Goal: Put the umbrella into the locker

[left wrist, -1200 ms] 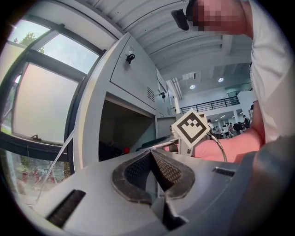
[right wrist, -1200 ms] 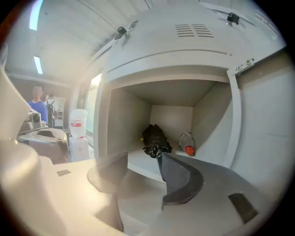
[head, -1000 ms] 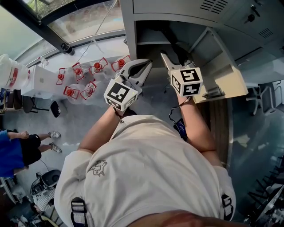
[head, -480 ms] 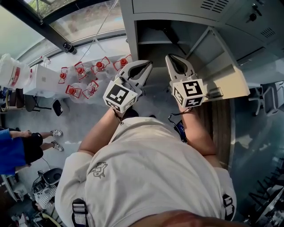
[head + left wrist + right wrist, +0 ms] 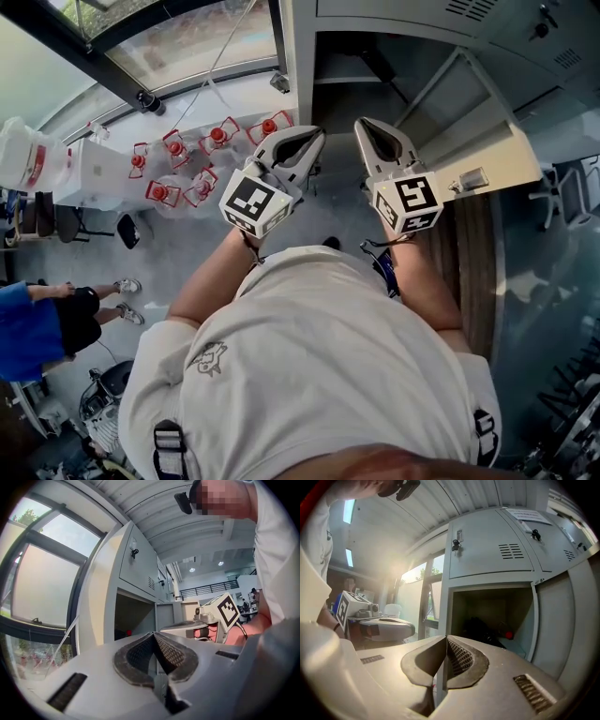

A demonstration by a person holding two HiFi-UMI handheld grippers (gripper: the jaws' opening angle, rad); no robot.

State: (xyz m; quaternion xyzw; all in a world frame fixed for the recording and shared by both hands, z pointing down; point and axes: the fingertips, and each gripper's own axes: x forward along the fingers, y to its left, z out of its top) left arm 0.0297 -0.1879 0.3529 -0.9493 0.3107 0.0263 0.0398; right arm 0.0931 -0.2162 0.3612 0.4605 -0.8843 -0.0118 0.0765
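Observation:
The umbrella (image 5: 480, 626) lies as a dark bundle with a red tip inside the open grey locker (image 5: 457, 606); in the head view it is a dark shape (image 5: 378, 64) in the compartment. The locker door (image 5: 483, 145) stands swung open to the right. My right gripper (image 5: 368, 125) (image 5: 446, 638) hangs in front of the opening, outside it; its jaws have just closed with nothing between them. My left gripper (image 5: 313, 137) (image 5: 153, 633) is beside it on the left, shut and empty, level with the locker's left wall (image 5: 101, 602).
Several red-capped water bottles (image 5: 187, 159) and a white box (image 5: 89, 173) stand on the floor at left. A person (image 5: 47, 319) stands at far left. Closed locker doors (image 5: 492, 550) sit above the open compartment. A window (image 5: 42, 583) lies left of the lockers.
The right gripper came back out of the locker opening and its jaws went from open to shut. Both grippers drew away from the locker; the umbrella stayed inside.

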